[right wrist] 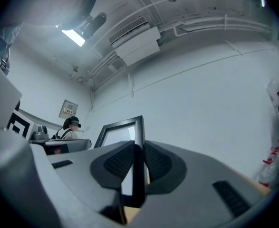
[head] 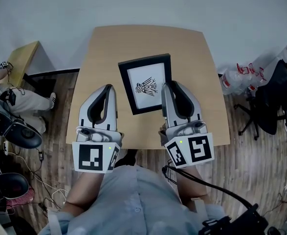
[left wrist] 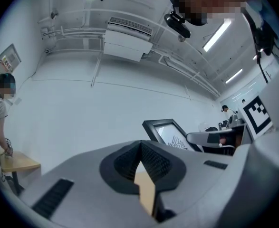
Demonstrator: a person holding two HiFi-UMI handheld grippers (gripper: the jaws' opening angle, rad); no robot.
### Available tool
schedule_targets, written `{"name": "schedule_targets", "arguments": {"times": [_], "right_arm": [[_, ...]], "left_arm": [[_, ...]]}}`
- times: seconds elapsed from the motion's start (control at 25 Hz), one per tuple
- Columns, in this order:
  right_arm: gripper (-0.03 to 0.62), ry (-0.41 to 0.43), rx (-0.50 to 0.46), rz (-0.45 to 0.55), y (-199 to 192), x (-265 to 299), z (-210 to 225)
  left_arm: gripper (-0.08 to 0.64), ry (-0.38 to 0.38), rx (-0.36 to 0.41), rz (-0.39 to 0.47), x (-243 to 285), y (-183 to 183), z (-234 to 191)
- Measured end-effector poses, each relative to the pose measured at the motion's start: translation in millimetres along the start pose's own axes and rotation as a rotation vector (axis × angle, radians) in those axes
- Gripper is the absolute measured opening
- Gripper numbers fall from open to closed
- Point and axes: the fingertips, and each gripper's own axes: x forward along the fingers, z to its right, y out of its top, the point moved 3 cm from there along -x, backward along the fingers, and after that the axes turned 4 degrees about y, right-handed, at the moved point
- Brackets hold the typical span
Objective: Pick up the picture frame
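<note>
The black picture frame (head: pixel 145 84), white mat with a small black insect drawing, hangs tilted over the tan table (head: pixel 192 53). My right gripper (head: pixel 165 88) is shut on the frame's right edge; in the right gripper view that black edge (right wrist: pixel 138 141) runs straight up between the pads. My left gripper (head: pixel 109 88) is just left of the frame and apart from it. Its jaws meet at the tips (left wrist: pixel 141 146) with nothing between them. From the left gripper view the frame (left wrist: pixel 170 132) stands off to the right.
A black office chair (head: pixel 273 102) and a plastic bag (head: pixel 241 75) stand right of the table. At the left are a small wooden table (head: pixel 21 58), a person's leg (head: pixel 21 102), dark gear and cables (head: pixel 11 131) on the floor.
</note>
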Motion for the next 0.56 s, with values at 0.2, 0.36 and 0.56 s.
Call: {"name": "schedule_targets", "arguments": {"times": [0.2,0.36,0.56], "right_arm": [[0.06,-0.001,-0.002,0.002,-0.1,1.2,0.3],[0.06,-0.002,-0.003,0.001,-0.2,1.5,0.5],[0.06,-0.005,-0.009,0.0,0.5,1.1,-0.1]], "left_arm": [[0.0,-0.005,0.003,-0.001,1.8,-1.3,1.0],[0.0,-0.006,0.005,-0.003,2.5,-2.0,1.0],[0.0,-0.007,0.008,-0.004,2.4,-2.1,1.1]]}}
